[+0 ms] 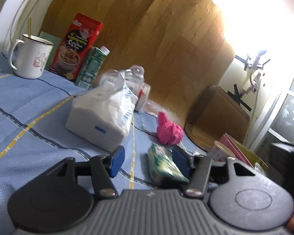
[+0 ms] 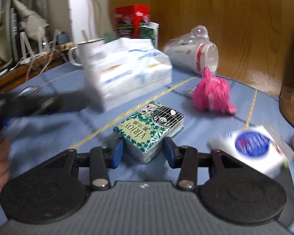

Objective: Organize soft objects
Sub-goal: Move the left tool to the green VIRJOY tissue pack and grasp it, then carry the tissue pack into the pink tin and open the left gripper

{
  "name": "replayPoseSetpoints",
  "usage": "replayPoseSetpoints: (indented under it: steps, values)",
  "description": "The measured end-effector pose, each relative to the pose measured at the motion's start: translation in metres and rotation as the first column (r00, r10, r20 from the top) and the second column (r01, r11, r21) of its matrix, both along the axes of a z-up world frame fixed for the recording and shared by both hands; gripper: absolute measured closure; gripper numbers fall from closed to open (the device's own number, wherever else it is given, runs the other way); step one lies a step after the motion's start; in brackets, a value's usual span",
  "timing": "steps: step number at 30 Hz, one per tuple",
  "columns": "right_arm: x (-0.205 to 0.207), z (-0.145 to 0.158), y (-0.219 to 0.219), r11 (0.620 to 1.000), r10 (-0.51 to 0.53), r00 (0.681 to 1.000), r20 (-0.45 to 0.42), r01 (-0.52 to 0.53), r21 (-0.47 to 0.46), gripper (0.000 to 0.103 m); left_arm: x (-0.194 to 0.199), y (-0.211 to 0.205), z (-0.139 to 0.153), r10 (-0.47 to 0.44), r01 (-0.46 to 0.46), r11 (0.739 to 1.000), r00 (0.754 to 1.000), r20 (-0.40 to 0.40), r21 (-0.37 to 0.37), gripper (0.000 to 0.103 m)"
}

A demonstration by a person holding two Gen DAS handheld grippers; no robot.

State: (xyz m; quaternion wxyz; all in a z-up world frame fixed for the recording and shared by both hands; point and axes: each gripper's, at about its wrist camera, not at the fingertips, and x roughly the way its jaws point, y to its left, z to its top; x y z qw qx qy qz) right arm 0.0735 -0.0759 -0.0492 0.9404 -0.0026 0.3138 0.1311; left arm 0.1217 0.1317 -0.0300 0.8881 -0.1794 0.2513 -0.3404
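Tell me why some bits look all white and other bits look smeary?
Left wrist view: window light glares, washing the top right white. Right wrist view: motion smears the white box and tissue pack; the green tissue packet stays readable.

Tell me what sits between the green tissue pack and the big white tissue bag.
Only bare blue tablecloth crossed by a yellow stripe lies between the green tissue pack and the white tissue bag, clearest in the right wrist view.

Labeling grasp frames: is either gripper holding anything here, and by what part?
Left gripper: open, holds nothing. Right gripper: straddles the near end of the green tissue pack; a gap shows at the right pad, so no grip yet.
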Motion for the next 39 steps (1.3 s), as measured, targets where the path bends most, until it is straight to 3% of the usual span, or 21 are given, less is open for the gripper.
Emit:
replayPoseSetpoints:
  steps: [5, 8, 12, 15, 19, 22, 24, 25, 28, 31, 36, 39]
  values:
    - [-0.043, 0.000, 0.002, 0.999, 0.030, 0.999, 0.026, -0.029, -0.035, 0.056, -0.003, -0.012, -0.003, -0.080, 0.081, 0.997, 0.989, -0.121, 0.001, 0.042]
    - [-0.056, -0.002, -0.001, 0.999, 0.022, 0.999, 0.040, -0.020, -0.048, 0.056, -0.016, -0.029, -0.002, -0.164, 0.160, 0.986, 0.969, -0.184, -0.036, 0.042]
    - [-0.068, -0.003, -0.011, 1.000, -0.002, 0.999, 0.042, 0.003, -0.008, 0.056, -0.030, -0.059, 0.002, -0.252, 0.255, 0.967, 0.940, -0.231, -0.017, 0.043]
    - [-0.078, -0.004, -0.017, 1.000, -0.027, 0.998, 0.058, 0.027, -0.003, 0.057, -0.036, -0.079, 0.003, -0.252, 0.270, 0.962, 0.936, -0.247, 0.041, 0.045]
    - [-0.091, -0.004, -0.031, 0.998, -0.066, 0.995, 0.076, 0.064, 0.024, 0.058, -0.037, -0.092, 0.003, -0.265, 0.285, 0.958, 0.923, -0.280, 0.035, 0.049]
    - [-0.100, -0.003, -0.042, 0.996, -0.090, 0.991, 0.094, 0.087, 0.036, 0.058, -0.035, -0.102, 0.003, -0.229, 0.259, 0.963, 0.930, -0.288, 0.071, 0.049]
    - [-0.106, -0.004, -0.049, 0.994, -0.104, 0.990, 0.096, 0.101, 0.044, 0.058, -0.033, -0.112, 0.000, -0.256, 0.287, 0.956, 0.912, -0.320, 0.054, 0.051]
    - [-0.108, -0.005, -0.052, 0.993, -0.110, 0.989, 0.095, 0.106, 0.053, 0.058, -0.033, -0.118, 0.000, -0.282, 0.313, 0.949, 0.898, -0.338, 0.040, 0.057]
    - [-0.116, -0.003, -0.058, 0.990, -0.136, 0.983, 0.125, 0.131, 0.047, 0.059, -0.047, -0.141, 0.008, -0.304, 0.345, 0.933, 0.908, -0.290, 0.103, 0.057]
    - [-0.130, 0.008, -0.067, 0.984, -0.179, 0.962, 0.207, 0.178, 0.021, 0.059, -0.053, -0.165, 0.031, -0.352, 0.382, 0.919, 0.907, -0.232, 0.099, 0.058]
    - [-0.150, 0.033, -0.103, 0.949, -0.299, 0.892, 0.338, 0.315, 0.008, 0.059, -0.061, -0.227, 0.067, -0.470, 0.482, 0.868, 0.875, -0.112, 0.120, 0.058]
    - [-0.154, 0.039, -0.127, 0.916, -0.372, 0.853, 0.367, 0.401, -0.004, 0.059, -0.066, -0.268, 0.074, -0.531, 0.531, 0.832, 0.846, -0.049, 0.157, 0.058]
